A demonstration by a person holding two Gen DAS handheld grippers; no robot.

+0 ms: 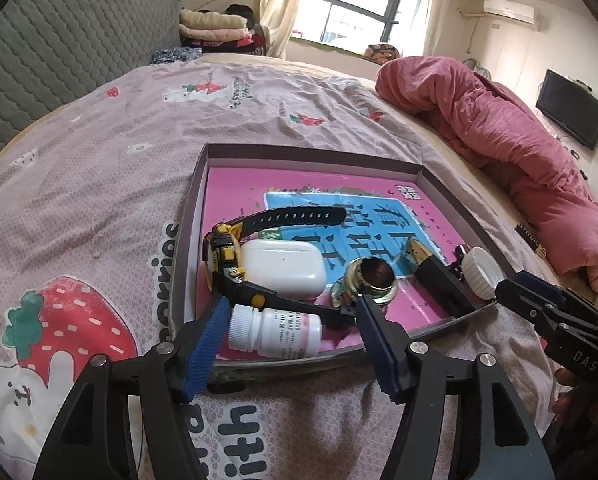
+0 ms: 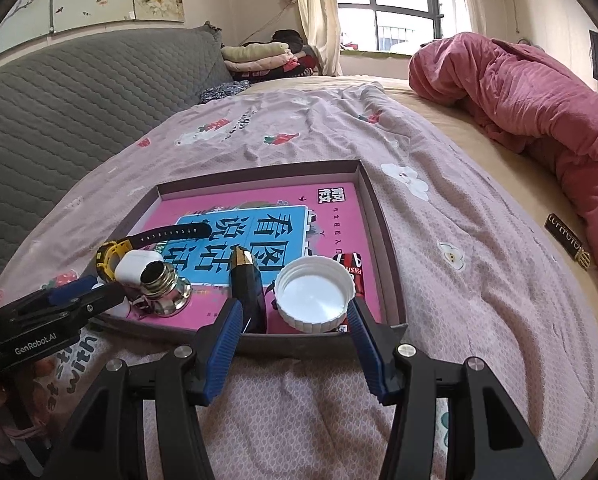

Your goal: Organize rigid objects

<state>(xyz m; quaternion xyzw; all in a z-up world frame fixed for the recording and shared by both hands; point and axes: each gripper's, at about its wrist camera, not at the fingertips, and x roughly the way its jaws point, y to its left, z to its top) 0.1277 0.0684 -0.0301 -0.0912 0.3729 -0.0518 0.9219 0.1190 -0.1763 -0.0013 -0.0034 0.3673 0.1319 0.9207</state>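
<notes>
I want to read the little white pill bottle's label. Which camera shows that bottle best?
The left wrist view: the pill bottle lies on its side in full sight, label facing the camera. In the right wrist view the left tool hides almost all of it.

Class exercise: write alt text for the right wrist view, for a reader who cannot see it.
The open right claw hovers at the near edge of a shallow tray on a bed, framing a white bottle cap lying open side up. Beside the cap lie a black-and-gold pen, a shiny metal fitting, a white earbud case and a yellow-and-black watch; the left claw enters from the left.
</notes>
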